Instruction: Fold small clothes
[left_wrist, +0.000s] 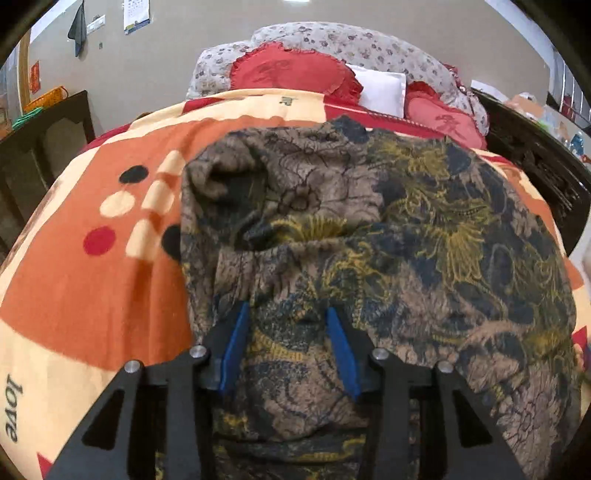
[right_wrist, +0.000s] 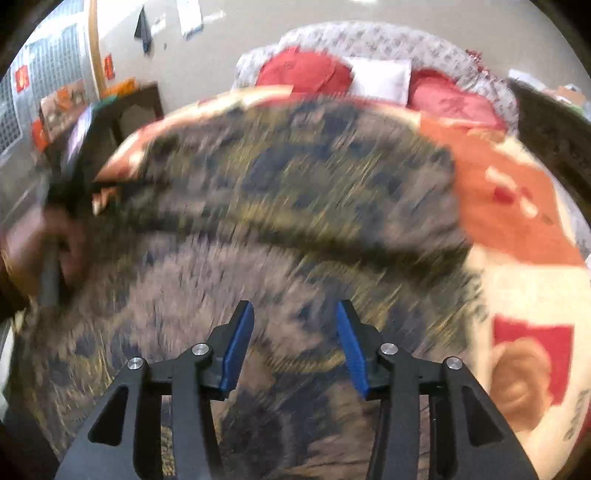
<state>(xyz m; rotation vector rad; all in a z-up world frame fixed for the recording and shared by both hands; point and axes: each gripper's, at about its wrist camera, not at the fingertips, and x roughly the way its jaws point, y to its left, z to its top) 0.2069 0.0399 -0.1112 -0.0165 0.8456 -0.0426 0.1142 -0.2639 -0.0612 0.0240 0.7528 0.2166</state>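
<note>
Red pillows (left_wrist: 295, 70) lie behind, at the bed's head. Your garment (left_wrist: 388, 236) lies on the orange blanket (left_wrist: 92, 288), long axis unclear. The left gripper (left_wrist: 286, 314) and right gripper (right_wrist: 295, 308) stand apart over the cloth, clamping nothing.

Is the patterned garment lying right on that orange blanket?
Touching. In the left wrist view the garment lies flat on the orange blanket, no gap at its edge.

Brown floral garment (left_wrist: 369, 229) — crumpled, partly folded — on blanket.
</note>
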